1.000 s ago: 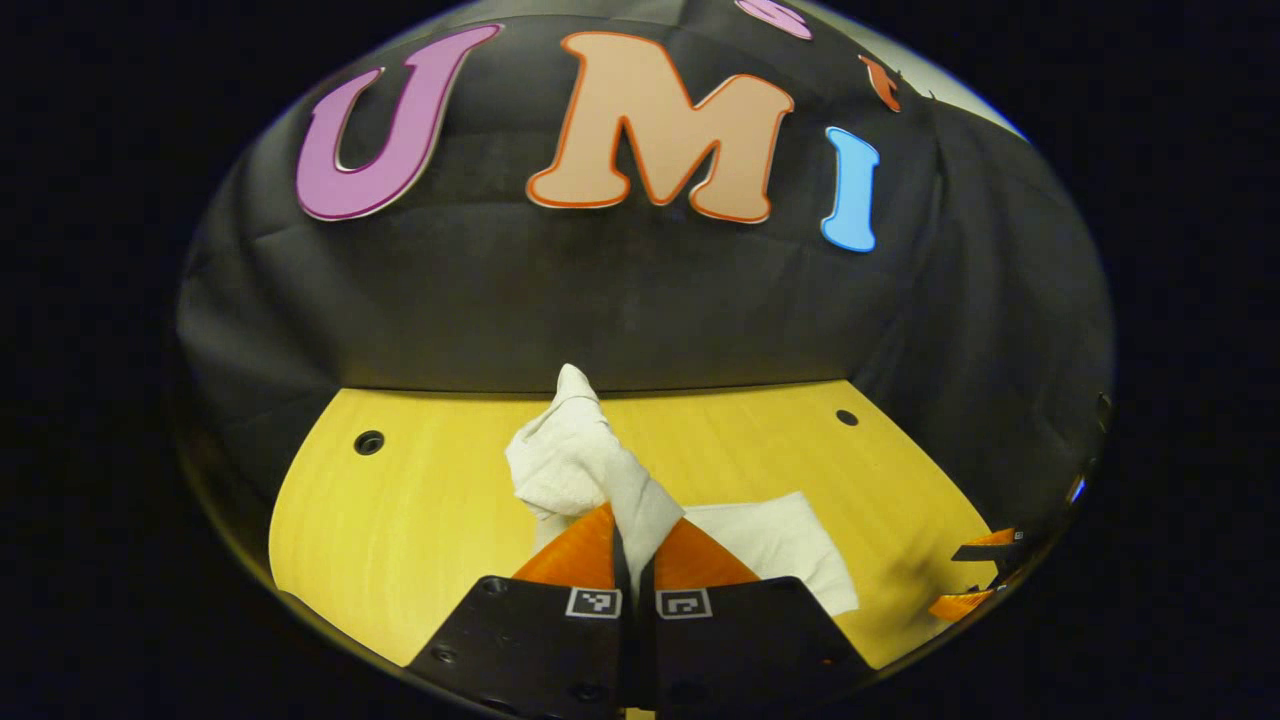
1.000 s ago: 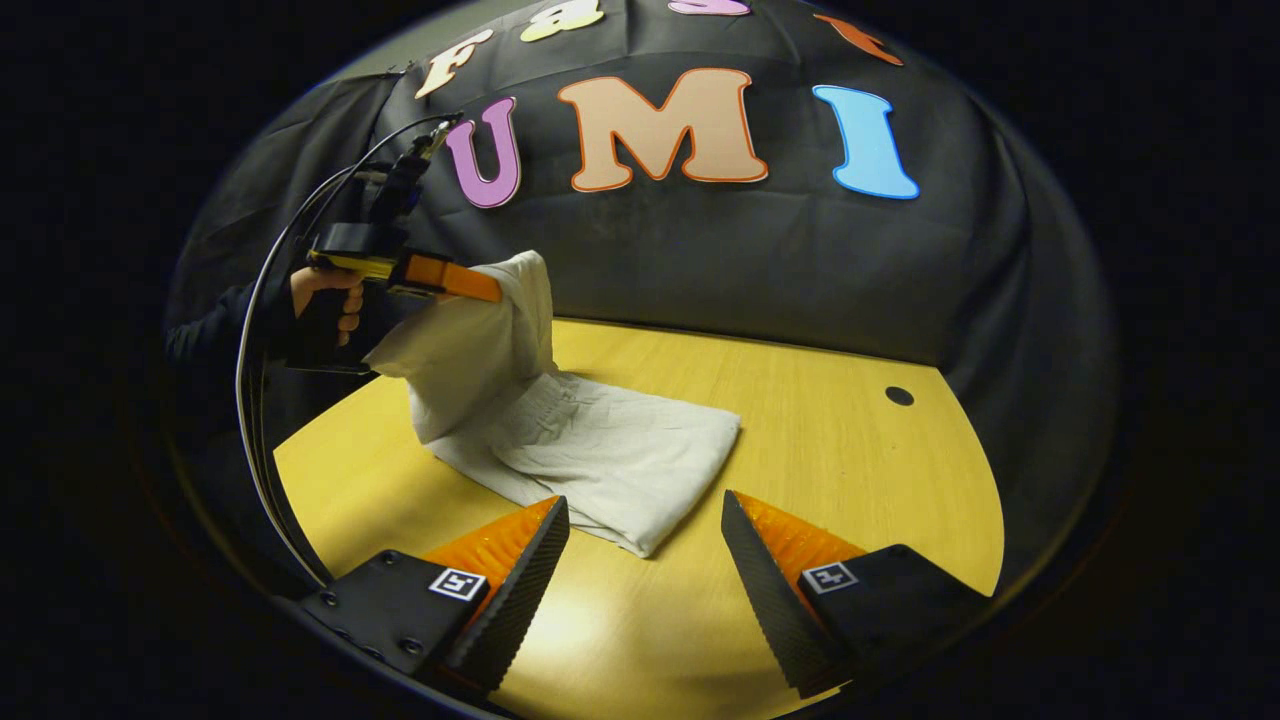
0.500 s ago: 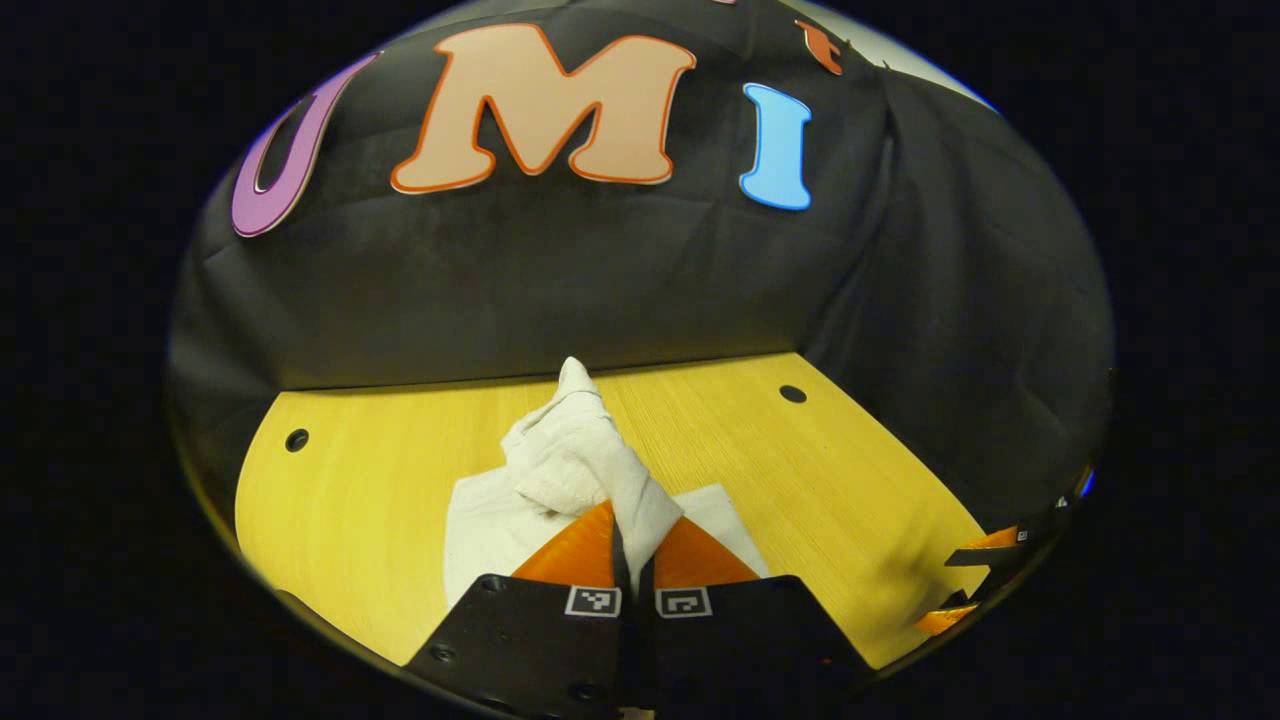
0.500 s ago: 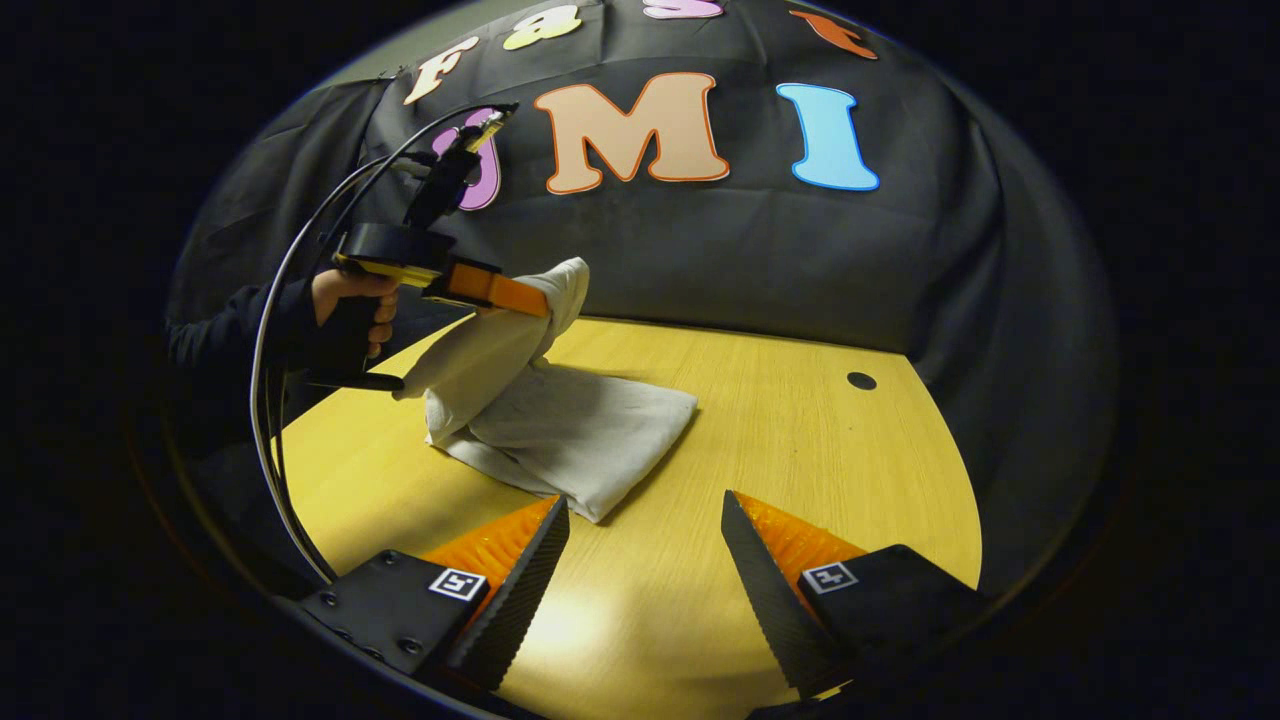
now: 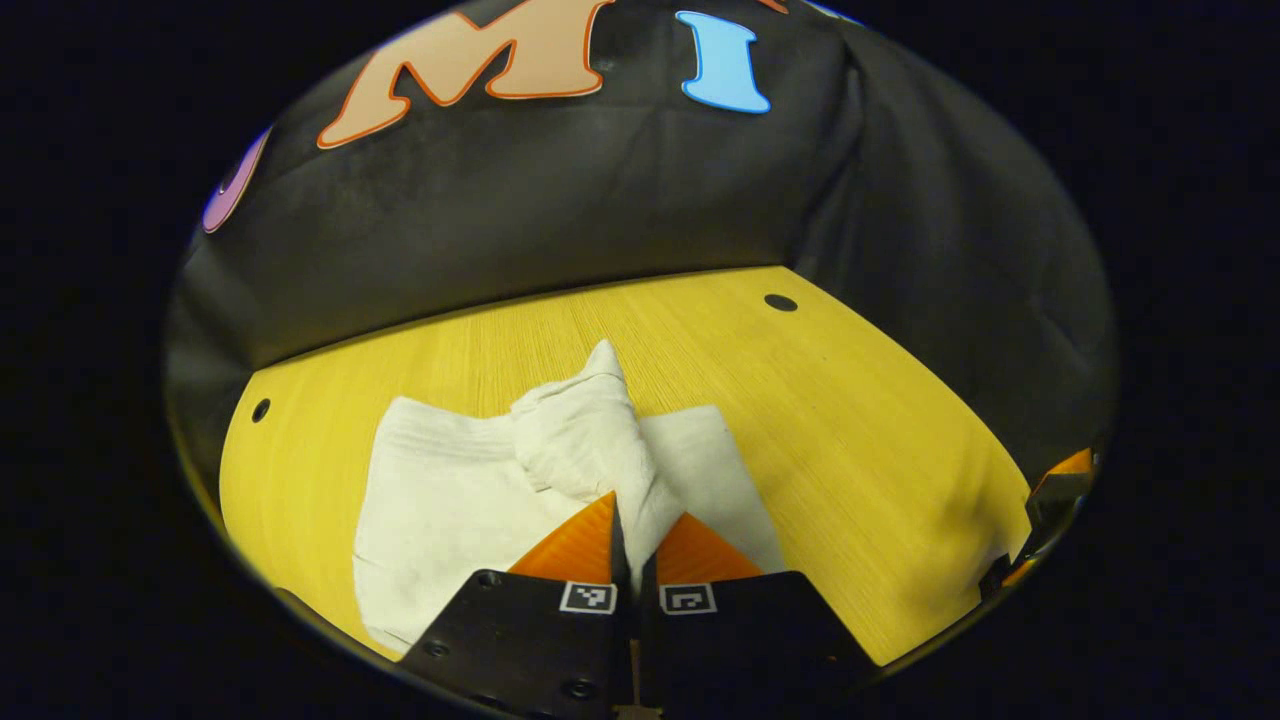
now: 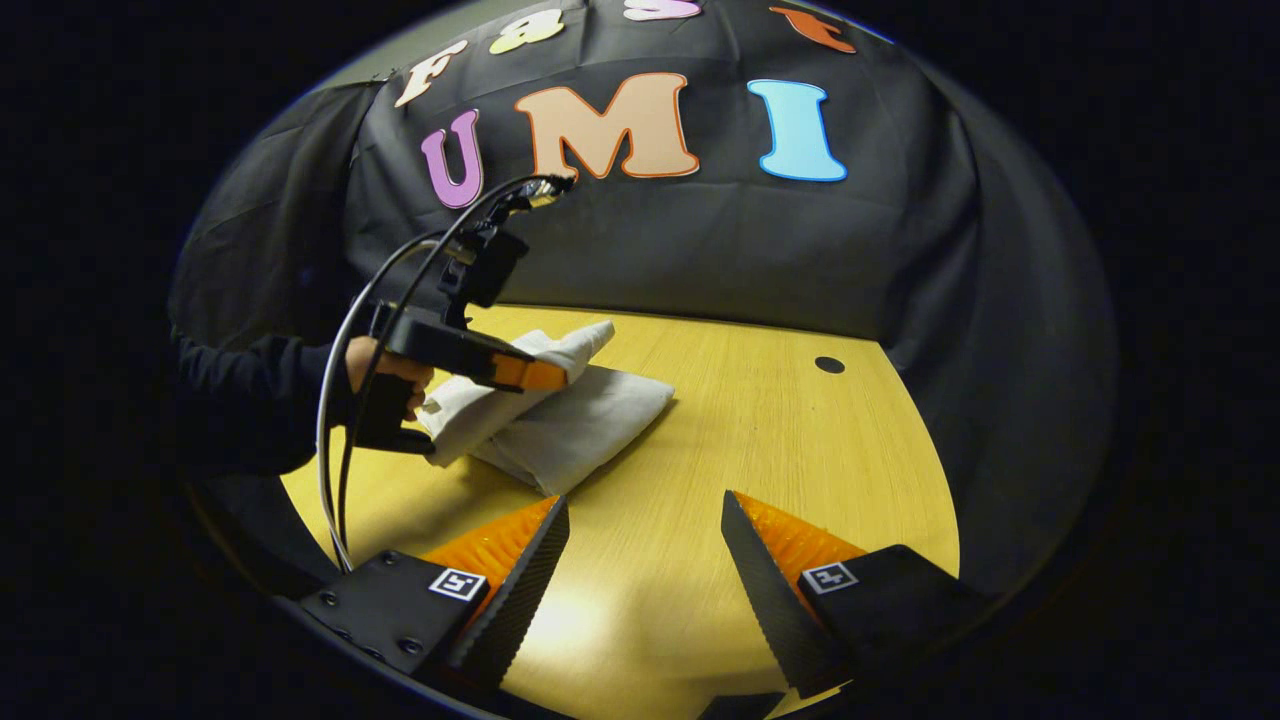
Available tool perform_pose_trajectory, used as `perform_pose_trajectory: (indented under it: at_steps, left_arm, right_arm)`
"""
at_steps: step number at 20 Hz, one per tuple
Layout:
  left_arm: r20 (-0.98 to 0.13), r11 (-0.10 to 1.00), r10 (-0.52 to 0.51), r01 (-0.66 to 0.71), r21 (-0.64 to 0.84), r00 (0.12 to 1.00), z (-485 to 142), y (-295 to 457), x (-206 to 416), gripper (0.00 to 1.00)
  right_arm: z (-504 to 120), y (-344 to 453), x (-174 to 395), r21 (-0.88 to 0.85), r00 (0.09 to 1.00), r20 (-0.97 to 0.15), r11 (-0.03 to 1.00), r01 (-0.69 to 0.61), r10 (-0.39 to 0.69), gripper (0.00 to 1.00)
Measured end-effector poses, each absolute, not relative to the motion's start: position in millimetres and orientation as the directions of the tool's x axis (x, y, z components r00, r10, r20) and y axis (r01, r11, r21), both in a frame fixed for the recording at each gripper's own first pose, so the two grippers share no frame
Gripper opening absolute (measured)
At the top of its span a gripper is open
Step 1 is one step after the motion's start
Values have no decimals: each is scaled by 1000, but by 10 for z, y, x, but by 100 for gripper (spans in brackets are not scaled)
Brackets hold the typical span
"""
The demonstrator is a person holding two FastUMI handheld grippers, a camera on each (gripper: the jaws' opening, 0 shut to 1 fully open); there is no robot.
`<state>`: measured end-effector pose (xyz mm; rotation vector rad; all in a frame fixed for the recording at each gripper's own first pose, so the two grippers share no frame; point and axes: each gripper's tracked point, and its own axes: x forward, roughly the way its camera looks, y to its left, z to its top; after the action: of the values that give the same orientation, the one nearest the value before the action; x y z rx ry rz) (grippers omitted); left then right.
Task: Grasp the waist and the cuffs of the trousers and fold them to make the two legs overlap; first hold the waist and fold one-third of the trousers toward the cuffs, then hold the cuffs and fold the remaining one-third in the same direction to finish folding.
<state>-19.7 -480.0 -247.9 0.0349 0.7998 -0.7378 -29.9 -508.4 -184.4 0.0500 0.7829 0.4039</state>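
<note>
White trousers (image 5: 450, 490) lie folded on the yellow table, and a bunched end of them rises between my left gripper's fingers. My left gripper (image 5: 628, 515) is shut on that end, low over the folded stack. In the right gripper view the trousers (image 6: 580, 425) form a compact folded pile at the left of the table, with the left gripper (image 6: 540, 375) pressing the held flap down across the top. My right gripper (image 6: 645, 510) stands open above bare table, nearer than the pile, nothing between its fingers.
The wooden table (image 6: 780, 470) has a small round hole (image 6: 829, 365) at the far right and another hole (image 5: 260, 410) at its left. A hand and dark sleeve (image 6: 250, 400) hold the left gripper, with cables (image 6: 345, 400) looping from it. Black cloth walls close the back.
My left gripper has carried the held trouser end forward and down, from high above the table to nearly flat on the folded stack. My right gripper has stayed open and nearly still.
</note>
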Motion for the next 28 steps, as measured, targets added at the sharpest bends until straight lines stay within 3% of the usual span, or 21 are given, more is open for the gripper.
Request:
perform_pose_trajectory:
  at_steps: [2, 4, 7, 9, 14, 20, 28]
  left_arm:
    - [-653, 755, -592, 609, -244, 472, -2491, -4868, -302, 11]
    - [-618, 746, -617, 612, -263, 487, -2379, -4938, -355, 30]
    - [-541, 733, -654, 621, -278, 529, -2059, -4831, -350, 99]
    - [-504, 750, -639, 617, -239, 581, -1902, -4705, -286, 94]
    - [-415, 801, -591, 567, -194, 692, -1606, -4389, -110, 95]
    - [-271, 886, -462, 449, -114, 844, -919, -3390, 147, 94]
    - [-175, 943, -333, 320, -95, 927, -424, -2466, 271, 95]
  right_arm:
    - [-1841, -5109, -293, 190, 639, -672, 922, -338, 373, 98]
    - [-1790, -5090, -238, 188, 651, -660, 921, -340, 375, 98]
    - [-1668, -4979, -86, 192, 676, -629, 919, -344, 385, 98]
    - [-1555, -4854, 39, 194, 698, -602, 919, -344, 389, 99]
    - [-1158, -4428, 460, 207, 786, -494, 929, -308, 371, 99]
    - [-416, -4114, 894, 144, 910, -318, 962, -232, 267, 98]
    - [55, -3878, 999, 164, 944, -233, 966, -198, 233, 98]
